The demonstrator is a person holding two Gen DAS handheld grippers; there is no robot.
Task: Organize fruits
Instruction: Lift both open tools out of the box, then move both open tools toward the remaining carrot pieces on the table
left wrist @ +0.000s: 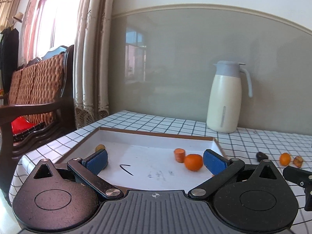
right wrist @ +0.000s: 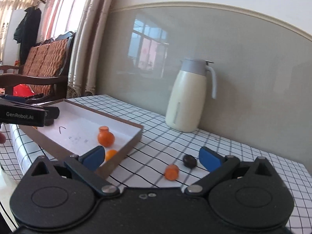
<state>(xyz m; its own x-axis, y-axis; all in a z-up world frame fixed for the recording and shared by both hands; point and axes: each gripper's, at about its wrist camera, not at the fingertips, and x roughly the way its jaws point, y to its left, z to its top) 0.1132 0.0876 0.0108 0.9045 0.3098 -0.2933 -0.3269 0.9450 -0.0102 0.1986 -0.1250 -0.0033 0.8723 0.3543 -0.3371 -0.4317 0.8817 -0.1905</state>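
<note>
Left gripper (left wrist: 155,160) spread wide over the shallow tray (left wrist: 156,133), empty; an orange (left wrist: 193,162) lies inside at right; right gripper (right wrist: 152,159) spread above the checked cloth (right wrist: 243,152), a carrot piece (right wrist: 172,172) between its fingers, untouched

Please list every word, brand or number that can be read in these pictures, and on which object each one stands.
"GenRobot.AI": on the side of the left gripper, in the right wrist view.
Faint pen marks on the floor of the tray: too small to read.
No other text.

Home living room, wicker-backed wooden sofa (left wrist: 37,83), lace-trimmed curtains (left wrist: 91,58), checked tablecloth (left wrist: 156,122), thermos jug (left wrist: 226,97)
</note>
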